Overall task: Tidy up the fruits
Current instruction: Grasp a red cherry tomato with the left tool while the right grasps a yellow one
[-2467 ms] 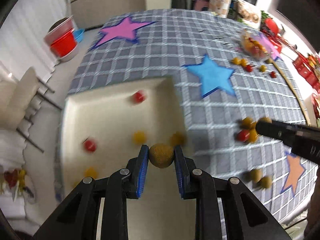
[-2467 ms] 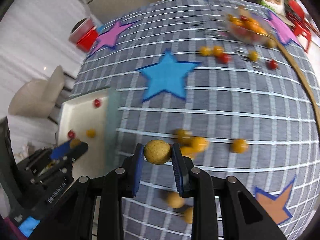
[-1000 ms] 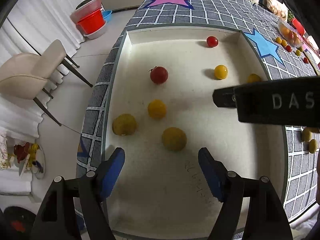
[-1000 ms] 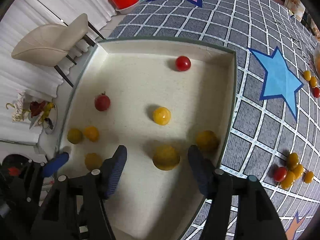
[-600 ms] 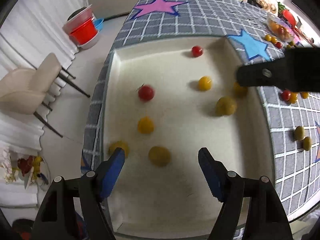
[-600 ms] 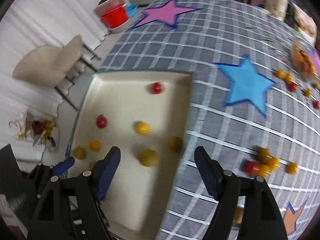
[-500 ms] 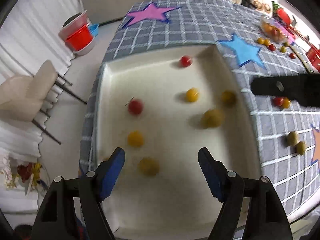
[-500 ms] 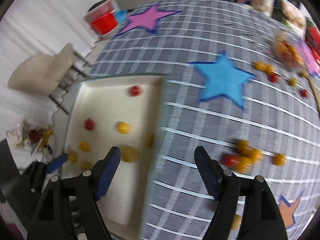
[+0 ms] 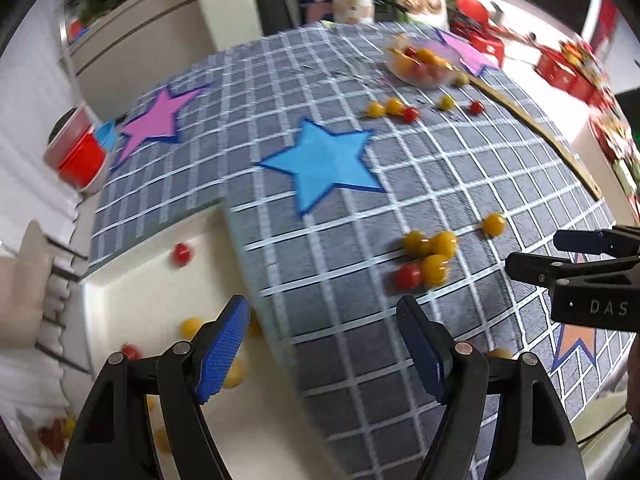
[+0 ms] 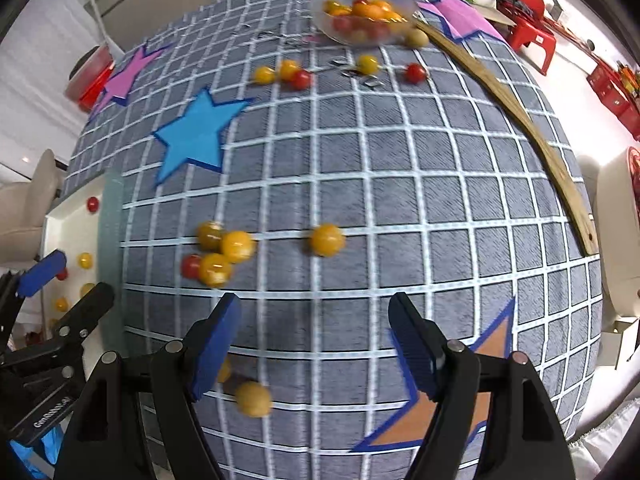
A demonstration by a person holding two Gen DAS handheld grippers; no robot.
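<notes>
Left wrist view: left gripper [image 9: 324,340] gapes wide, empty; right gripper [image 9: 568,254], lettered "DAS", centre right, also parted. Loose tomatoes [image 9: 426,254] cluster mid-frame; cream tray [image 9: 132,280] lower left holds more

Bright even daylight, strong fisheye bowing, dark vignetted corners, motion-blurred fruit, blown-out right edge

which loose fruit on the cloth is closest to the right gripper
The tan round fruit low in the right wrist view, just in front of the open right gripper by its left finger. The yellow and red cluster and lone yellow one lie farther up the cloth.
</notes>
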